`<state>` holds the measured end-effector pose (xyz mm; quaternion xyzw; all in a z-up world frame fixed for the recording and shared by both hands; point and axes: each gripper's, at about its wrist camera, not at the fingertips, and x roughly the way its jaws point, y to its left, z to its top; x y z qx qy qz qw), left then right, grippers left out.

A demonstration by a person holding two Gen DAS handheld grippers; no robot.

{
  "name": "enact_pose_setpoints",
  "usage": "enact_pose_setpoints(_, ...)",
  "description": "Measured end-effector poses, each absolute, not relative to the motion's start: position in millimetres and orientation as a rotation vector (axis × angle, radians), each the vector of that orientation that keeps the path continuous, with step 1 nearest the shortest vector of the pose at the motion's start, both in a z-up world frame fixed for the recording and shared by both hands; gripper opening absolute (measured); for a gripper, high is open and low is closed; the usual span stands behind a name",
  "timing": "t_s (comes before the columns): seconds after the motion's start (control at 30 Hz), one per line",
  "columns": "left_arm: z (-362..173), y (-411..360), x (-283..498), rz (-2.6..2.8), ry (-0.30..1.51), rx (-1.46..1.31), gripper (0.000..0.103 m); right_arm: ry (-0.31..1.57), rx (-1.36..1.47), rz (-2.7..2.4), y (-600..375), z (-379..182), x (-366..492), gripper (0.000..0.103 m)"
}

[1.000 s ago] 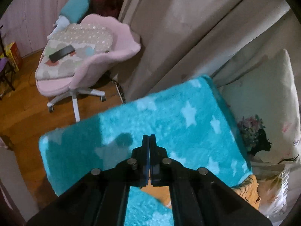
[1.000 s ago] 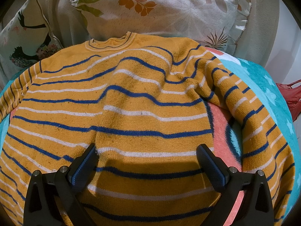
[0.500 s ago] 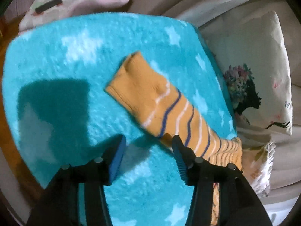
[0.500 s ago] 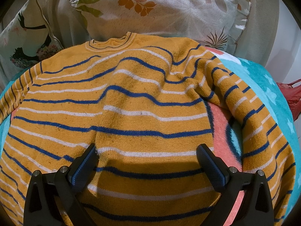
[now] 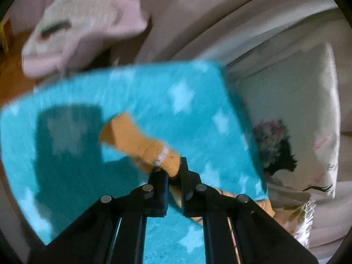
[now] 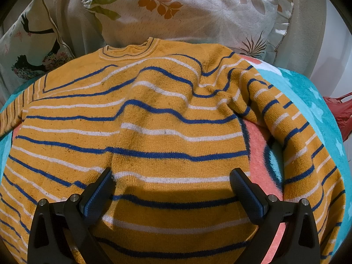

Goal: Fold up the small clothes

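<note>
An orange sweater (image 6: pixel 154 121) with blue and white stripes lies spread flat on a turquoise star-patterned blanket (image 5: pixel 176 101), collar toward the pillows. In the left wrist view its left sleeve (image 5: pixel 129 136) stretches out over the blanket, cuff pointing away. My left gripper (image 5: pixel 172 170) is closing its jaws on that sleeve behind the cuff, and the knit is bunched between the pads. My right gripper (image 6: pixel 171 176) hovers open over the sweater's lower body with nothing between its fingers (image 6: pixel 99 193). The left wrist view is blurred.
A leaf-print pillow (image 6: pixel 187 11) and a cushion with a dark figure print (image 6: pixel 33 44) stand behind the sweater. A pink swivel chair (image 5: pixel 88 26) stands on the wooden floor beyond the blanket's edge, beside a beige curtain (image 5: pixel 198 22). A red bag (image 6: pixel 341 110) sits at the right.
My left gripper opened, moved over the sleeve and has closed on it behind the cuff, bunching the knit. The right gripper and the sweater body have not moved.
</note>
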<state>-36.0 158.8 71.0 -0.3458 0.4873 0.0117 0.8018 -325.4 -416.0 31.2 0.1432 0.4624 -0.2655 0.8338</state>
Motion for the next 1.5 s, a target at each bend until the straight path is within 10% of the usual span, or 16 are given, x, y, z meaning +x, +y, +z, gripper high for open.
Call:
enact_pose_setpoints(0.4,188.7,-67.6,-105.0,-0.493,0.871,-0.28,0.008,0.875,0.496,-0.553,-434.3,85.4,-355.2,0.093)
enact_pose_setpoints(0.8,103.4,-346.3,-198.1,-0.98,1.191,-0.049,0.011,0.845,0.559,-0.679,-472.6,106.8,-455.1,0.094)
enact_pose_setpoints(1.03,109.4,-308.5,-233.2,-1.03,1.183,-0.002,0.05,0.814,0.564,-0.616,-484.7,116.0,-448.8,0.094)
enact_pose_setpoints(1.37,86.6,-174.1,-193.9,-0.539,1.142,0.09,0.055,0.811,0.381,-0.441,-491.8,121.4,-323.3,0.093)
enact_pose_setpoints(1.5,66.4,-139.2,-190.7,-0.458,1.171,0.093,0.055,0.906,0.317,-0.426,-501.0,97.1,-269.4,0.077)
